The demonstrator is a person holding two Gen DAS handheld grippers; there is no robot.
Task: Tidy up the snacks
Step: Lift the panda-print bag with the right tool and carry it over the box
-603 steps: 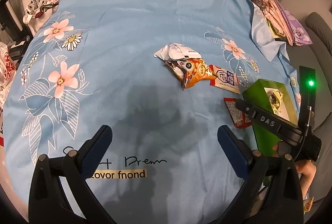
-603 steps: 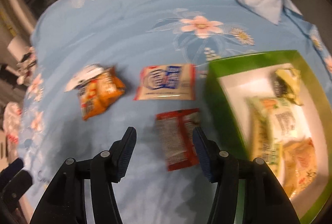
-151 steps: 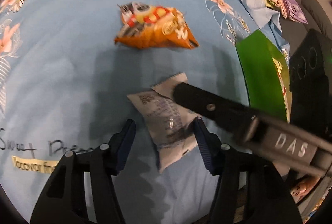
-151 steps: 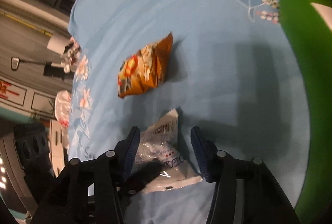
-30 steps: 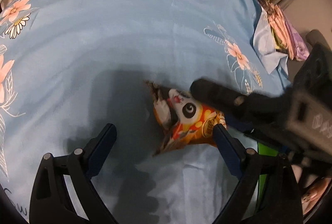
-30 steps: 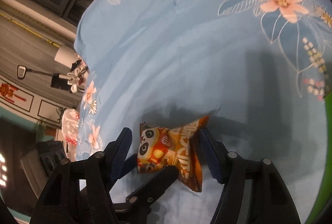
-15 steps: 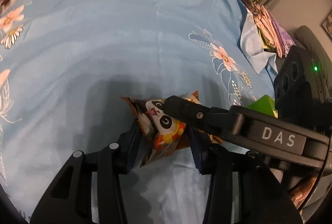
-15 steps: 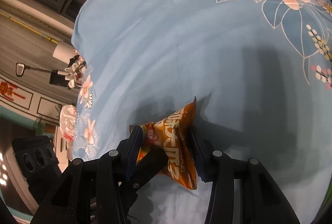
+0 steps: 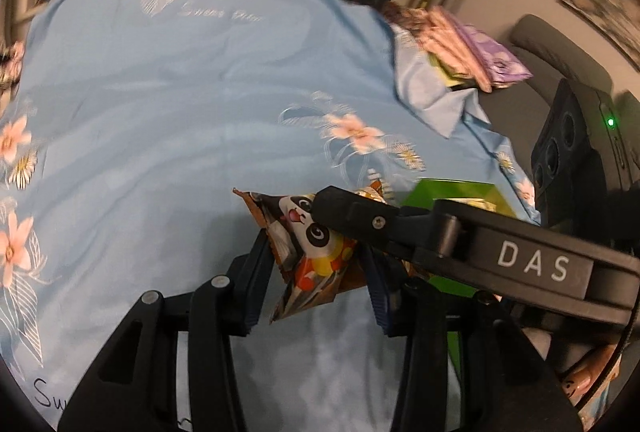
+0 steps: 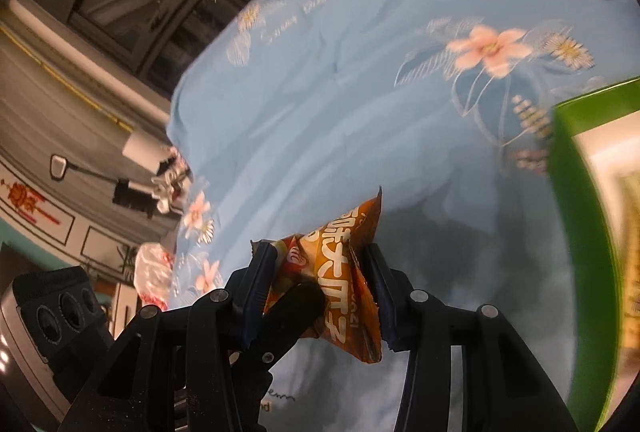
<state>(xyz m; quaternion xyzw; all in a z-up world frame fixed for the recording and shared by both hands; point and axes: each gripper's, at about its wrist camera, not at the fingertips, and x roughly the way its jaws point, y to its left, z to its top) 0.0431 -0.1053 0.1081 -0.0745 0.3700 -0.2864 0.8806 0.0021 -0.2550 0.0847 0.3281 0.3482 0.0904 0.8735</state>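
Orange and crinkled, the snack bag (image 9: 316,252) with a panda printed on it hung clear of the blue bedsheet (image 9: 168,120), pinched from two sides at once. In the left wrist view the left gripper (image 9: 320,272) had narrowed onto the bag, its two pads pressing the foil at about 9 and 3 o'clock of the packet, which bulged upward between them. The right gripper (image 9: 340,208) reached in from 3 o'clock across the same view, its black finger lying over the bag's top edge. Seen from the right wrist view, the right gripper (image 10: 320,284) was likewise squeezed onto the snack bag (image 10: 344,272), white lettering facing the camera, while one finger of the left gripper (image 10: 298,298) came up from 7 o'clock and touched the bag's lower left part. Both sets of jaws had just been closing, with the bag between them.

Beyond the bag, the green box (image 10: 576,232) stood at 3 o'clock in the right wrist view, its white inside partly showing; in the left wrist view the green box (image 9: 448,192) peeked out behind the right gripper. Pink flowers were printed on the sheet. A stack of folded cloths (image 9: 460,52) lay at 2 o'clock, at the sheet's far corner. Motion blur softened the finer detail.
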